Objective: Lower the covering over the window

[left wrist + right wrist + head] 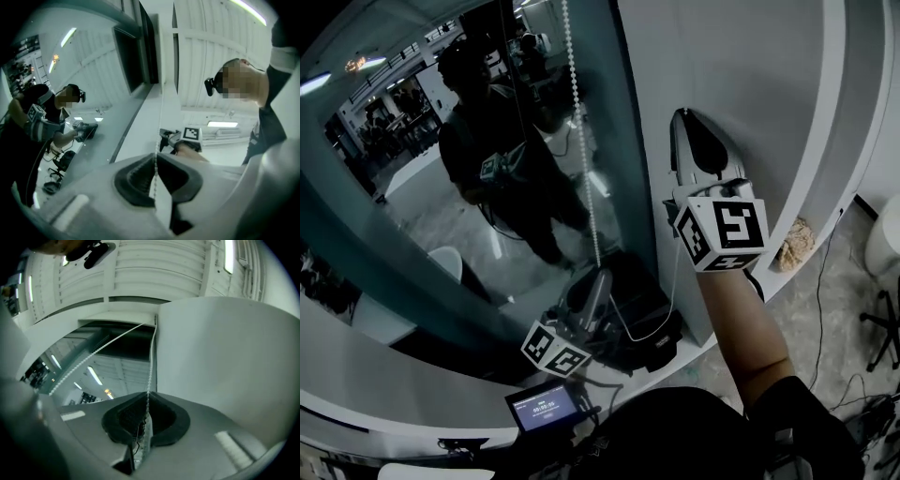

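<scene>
Right gripper [147, 403]: jaws pressed together on bead chain [151, 366], high beside the window [412, 234] frame. Left gripper [155, 158] pinches the other strand, lower down. Glass uncovered; blind unseen, presumably rolled up top. Likely mid-pull. Next: draw right strand down.

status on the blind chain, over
Left claw shut on bead chain. Right claw shut on it higher up. Window glass uncovered. Nothing seen blocking the chain.
</scene>
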Available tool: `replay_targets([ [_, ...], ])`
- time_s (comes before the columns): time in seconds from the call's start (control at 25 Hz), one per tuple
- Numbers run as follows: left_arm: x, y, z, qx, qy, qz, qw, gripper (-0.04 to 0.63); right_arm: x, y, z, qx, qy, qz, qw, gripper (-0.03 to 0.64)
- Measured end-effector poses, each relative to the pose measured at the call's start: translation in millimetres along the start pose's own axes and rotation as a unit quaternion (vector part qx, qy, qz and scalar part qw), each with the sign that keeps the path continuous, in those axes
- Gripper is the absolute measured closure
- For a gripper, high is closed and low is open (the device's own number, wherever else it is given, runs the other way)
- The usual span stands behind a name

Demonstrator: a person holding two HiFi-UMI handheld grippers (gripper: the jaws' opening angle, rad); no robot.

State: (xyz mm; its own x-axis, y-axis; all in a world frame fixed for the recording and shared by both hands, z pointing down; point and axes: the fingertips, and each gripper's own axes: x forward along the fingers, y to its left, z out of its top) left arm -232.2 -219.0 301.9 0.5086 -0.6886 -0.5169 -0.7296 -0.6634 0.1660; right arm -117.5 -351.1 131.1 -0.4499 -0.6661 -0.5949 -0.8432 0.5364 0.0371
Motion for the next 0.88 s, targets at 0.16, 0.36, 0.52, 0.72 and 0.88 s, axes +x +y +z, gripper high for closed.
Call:
replay_targets([
  [0.16,6,8,-3,0.003,0.003,0.006,1.0000,0.580,-20,34,17,-0.135,-0.024,0.060,0.989,0.604],
  [0.36,14,31,-8,0.085,0.009,0.078,0.9933,0.566,-64,82,-5,-0.337,0.015,0.167,0.927,0.606],
  [0.52,4,45,-9,0.122,0.004,0.144,0.9821,0.469,-97,74,-31,-0.380,0.066,0.199,0.901,0.607],
  [0.72,25,19,-20,0.099,0.024,0.072,0.9922,0.472,-174,72,-139,-0.367,0.214,0.261,0.867,0.607],
  [0.88,50,-23,-37,0.037,0.050,-0.036,0.9974,0.472,-293,96,-271,-0.308,0.364,0.333,0.813,0.606],
])
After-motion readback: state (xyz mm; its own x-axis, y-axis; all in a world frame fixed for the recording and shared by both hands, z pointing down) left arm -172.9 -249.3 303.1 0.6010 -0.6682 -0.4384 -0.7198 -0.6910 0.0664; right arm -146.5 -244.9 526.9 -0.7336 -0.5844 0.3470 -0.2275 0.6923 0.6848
